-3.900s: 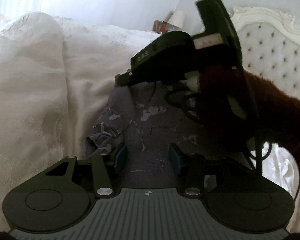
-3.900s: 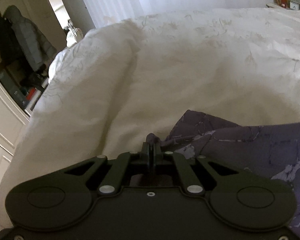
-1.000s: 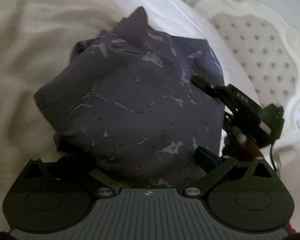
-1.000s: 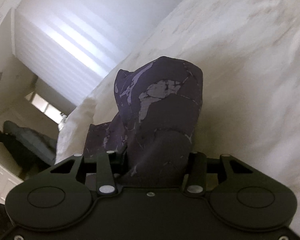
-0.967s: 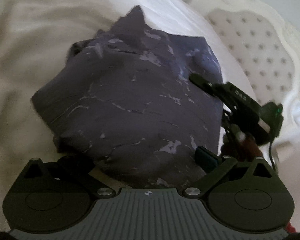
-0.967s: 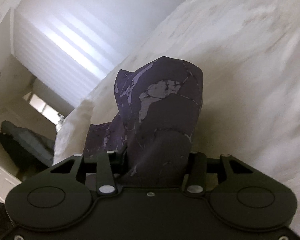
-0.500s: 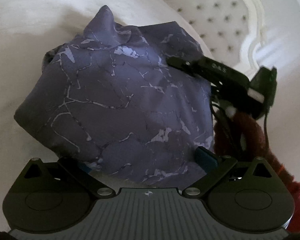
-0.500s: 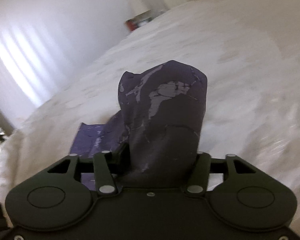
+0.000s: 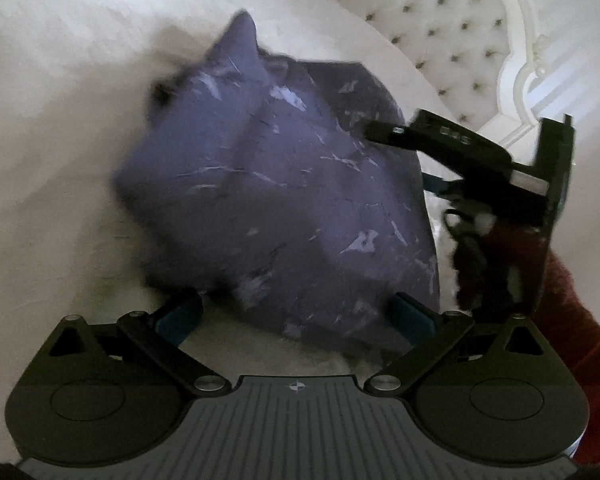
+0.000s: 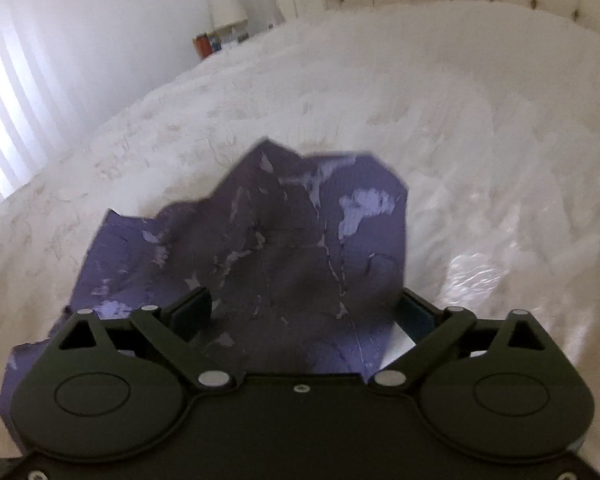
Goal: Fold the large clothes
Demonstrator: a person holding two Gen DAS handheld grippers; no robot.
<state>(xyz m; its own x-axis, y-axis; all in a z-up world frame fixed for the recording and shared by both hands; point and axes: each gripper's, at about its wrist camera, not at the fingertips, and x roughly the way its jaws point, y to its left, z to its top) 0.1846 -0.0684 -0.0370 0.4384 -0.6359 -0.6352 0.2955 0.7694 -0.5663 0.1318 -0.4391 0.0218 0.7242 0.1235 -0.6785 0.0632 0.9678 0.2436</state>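
Here the right hand-held gripper [image 10: 305, 312] is opening, its jaws spread wide with the purple marbled garment [image 10: 284, 248] lying loose between them, pads off the cloth. The left hand-held gripper [image 9: 296, 316] likewise stands apart at the garment's near edge. The garment sits bunched on the white bedspread [image 10: 480, 128], short of the tufted headboard [image 9: 440, 24].

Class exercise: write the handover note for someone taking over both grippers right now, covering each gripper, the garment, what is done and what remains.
Left gripper: open, nothing gripped.
Right gripper: jaws opening, letting go; cloth lies between them.
Purple patterned garment: a folded bundle on the white bedspread, near the tufted headboard.
Done: garment folded and set down.
Left: draw both grippers clear; check whether the bundle needs tidying.
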